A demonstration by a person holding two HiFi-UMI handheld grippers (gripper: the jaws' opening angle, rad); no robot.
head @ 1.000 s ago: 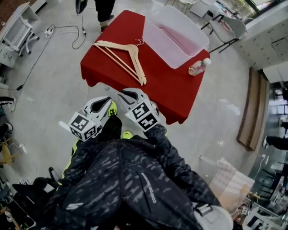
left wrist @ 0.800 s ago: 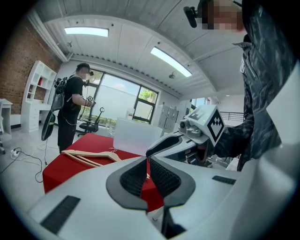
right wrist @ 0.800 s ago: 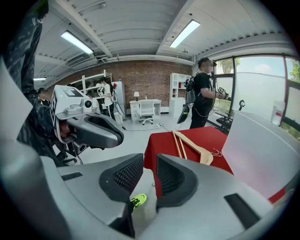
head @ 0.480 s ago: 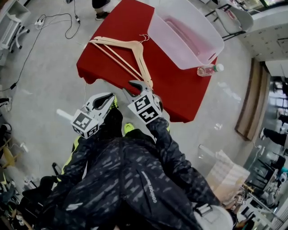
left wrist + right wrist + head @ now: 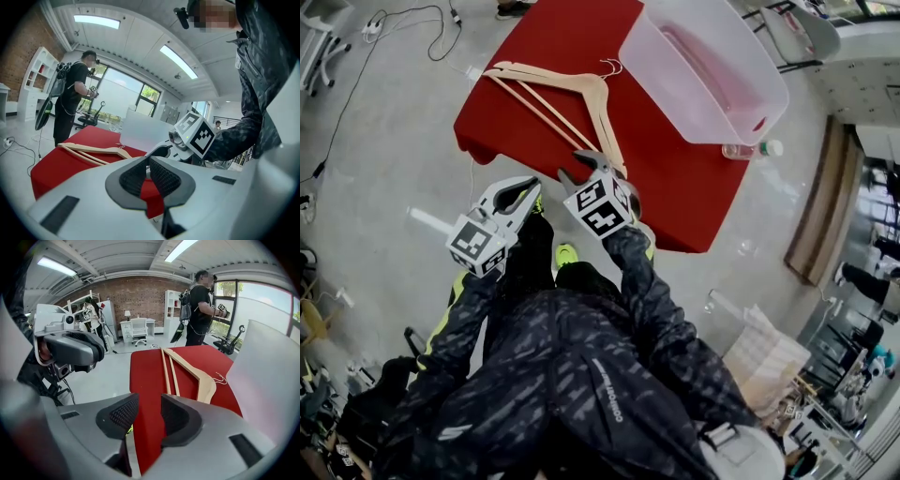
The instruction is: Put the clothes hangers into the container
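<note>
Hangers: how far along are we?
Done: nothing; the container looks empty, the wooden hangers lie on the red table. In hand: nothing yet; the right gripper hovers by them, jaws have just been opening, nothing between; left gripper shut, empty. Left: grasp and move every hanger.

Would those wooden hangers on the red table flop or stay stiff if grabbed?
The pale wooden clothes hangers look rigid, so they should probably lift without bending. Their thin wire hooks lie together, so one may snag the other.
</note>
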